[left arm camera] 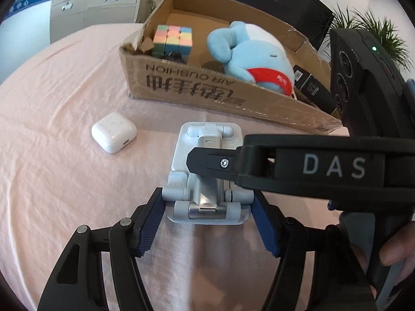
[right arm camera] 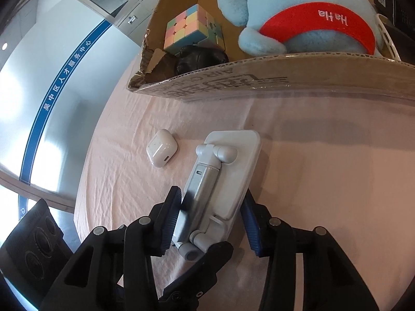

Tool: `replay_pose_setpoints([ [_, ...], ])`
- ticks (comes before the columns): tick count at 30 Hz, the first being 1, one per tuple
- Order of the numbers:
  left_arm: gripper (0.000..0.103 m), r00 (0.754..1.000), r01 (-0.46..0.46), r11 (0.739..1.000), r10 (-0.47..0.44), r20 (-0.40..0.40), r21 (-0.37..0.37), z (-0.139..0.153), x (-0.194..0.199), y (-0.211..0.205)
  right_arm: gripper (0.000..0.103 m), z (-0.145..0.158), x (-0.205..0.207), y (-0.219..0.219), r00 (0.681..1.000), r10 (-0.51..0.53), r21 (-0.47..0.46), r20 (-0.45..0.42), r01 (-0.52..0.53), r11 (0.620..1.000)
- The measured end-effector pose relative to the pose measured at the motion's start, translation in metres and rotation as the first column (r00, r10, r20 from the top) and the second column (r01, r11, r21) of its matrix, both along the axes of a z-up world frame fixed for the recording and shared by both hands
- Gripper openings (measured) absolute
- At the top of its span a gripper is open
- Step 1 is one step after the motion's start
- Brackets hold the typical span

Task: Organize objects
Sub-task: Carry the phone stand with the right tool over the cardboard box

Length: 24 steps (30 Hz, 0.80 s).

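A white folding phone stand with a silver arm lies flat on the pink tablecloth. In the left wrist view my left gripper has its blue pads pressed on both sides of the stand's near hinged end. A black finger of the right gripper reaches across the stand from the right. In the right wrist view my right gripper is shut on the phone stand, one pad on the silver arm and the other on the base edge. Just below it sits a finger of the left gripper.
A white earbud case lies left of the stand. Behind stands an open cardboard box holding a pastel cube, a blue plush and dark items. A hand is at right.
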<state>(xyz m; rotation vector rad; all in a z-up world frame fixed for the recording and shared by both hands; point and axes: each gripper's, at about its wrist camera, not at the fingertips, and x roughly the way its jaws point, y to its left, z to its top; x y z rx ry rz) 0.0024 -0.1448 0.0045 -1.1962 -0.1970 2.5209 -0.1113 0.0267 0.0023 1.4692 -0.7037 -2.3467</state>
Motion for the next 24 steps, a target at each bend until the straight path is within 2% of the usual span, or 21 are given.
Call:
replay_pose_setpoints([
  [4, 0.065, 0.998, 0.001, 1.0, -0.003, -0.06, -0.031, 0.024, 0.007, 0.01, 0.044, 0.016, 0.014, 0.016, 0.998, -0.009, -0.036, -0.058, 0.007, 0.999],
  [9, 0.065, 0.993, 0.016, 0.999, -0.021, -0.118, -0.042, 0.057, 0.007, 0.023, 0.044, 0.058, 0.027, 0.023, 0.987, -0.009, -0.005, -0.16, 0.008, 1.0],
  [17, 0.065, 0.978, 0.033, 0.996, -0.048, -0.202, -0.08, 0.105, -0.018, 0.06, 0.044, 0.111, 0.026, 0.06, 0.961, 0.003, 0.023, -0.275, 0.003, 1.0],
  [24, 0.065, 0.957, 0.051, 0.993, -0.078, -0.279, -0.102, 0.152, -0.048, 0.091, 0.044, 0.165, 0.014, 0.096, 0.927, -0.004, 0.039, -0.376, 0.021, 0.999],
])
